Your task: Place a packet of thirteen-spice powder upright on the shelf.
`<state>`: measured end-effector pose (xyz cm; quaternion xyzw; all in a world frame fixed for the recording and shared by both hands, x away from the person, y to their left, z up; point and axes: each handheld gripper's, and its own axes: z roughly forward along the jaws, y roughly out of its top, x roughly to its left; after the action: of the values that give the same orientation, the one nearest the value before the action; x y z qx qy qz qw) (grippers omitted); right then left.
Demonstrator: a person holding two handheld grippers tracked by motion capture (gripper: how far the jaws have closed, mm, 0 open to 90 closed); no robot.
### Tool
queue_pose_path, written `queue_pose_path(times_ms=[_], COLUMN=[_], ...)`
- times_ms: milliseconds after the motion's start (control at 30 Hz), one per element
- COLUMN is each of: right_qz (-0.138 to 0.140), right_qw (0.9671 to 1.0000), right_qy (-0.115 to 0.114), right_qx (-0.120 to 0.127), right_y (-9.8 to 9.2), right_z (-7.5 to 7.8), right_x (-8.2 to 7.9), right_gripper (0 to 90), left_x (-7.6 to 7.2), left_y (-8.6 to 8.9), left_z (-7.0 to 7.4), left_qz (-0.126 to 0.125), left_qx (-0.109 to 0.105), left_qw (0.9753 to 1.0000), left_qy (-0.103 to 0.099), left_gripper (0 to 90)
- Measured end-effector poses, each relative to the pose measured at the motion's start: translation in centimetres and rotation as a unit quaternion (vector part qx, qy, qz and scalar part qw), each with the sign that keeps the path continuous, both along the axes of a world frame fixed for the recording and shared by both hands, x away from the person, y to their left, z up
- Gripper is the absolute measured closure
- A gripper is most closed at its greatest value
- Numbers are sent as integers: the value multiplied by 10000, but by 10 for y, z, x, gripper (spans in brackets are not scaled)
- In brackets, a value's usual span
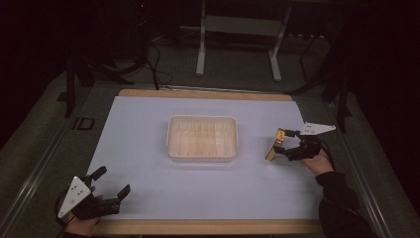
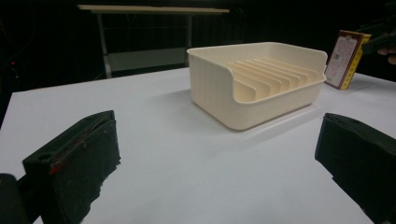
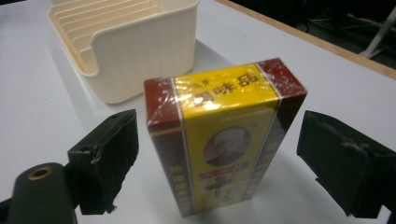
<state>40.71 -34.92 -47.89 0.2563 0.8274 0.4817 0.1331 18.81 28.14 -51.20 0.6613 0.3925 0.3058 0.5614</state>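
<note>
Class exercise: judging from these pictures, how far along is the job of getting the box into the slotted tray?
Done: nothing is in the tray yet; its slots look bare. In hand: the right gripper has its open jaws either side of the upright box, not yet closed. Left: grip it, carry it over, slot it in. The left gripper waits open.

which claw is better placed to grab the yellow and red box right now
Right. The right claw already straddles the box, its jaws open on either side of it. The left claw sits open at the table's near left corner, with the rack between it and the box.
</note>
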Motion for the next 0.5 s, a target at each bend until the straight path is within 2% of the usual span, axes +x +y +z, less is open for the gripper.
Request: queue_pose_path(times_ms=[100, 233, 367, 500], right_qz=[65, 97, 162, 166], right_qw=[10000, 9999, 9997, 9996], right_qy=[54, 40, 124, 68], right_qx=[26, -79, -115, -229], right_y=[1, 4, 3, 2], right_z=[0, 0, -1, 0], right_x=[3, 5, 7, 7], right_gripper=[125, 126, 140, 190], left_x=[-1, -2, -3, -3], left_y=[0, 1, 1, 2], left_z=[0, 0, 0, 0], left_qz=[6, 20, 28, 19], left_qx=[18, 40, 30, 51], left_qw=[10000, 10000, 10000, 10000], left_qy=[17, 20, 23, 44], left_gripper=[0, 0, 0, 0])
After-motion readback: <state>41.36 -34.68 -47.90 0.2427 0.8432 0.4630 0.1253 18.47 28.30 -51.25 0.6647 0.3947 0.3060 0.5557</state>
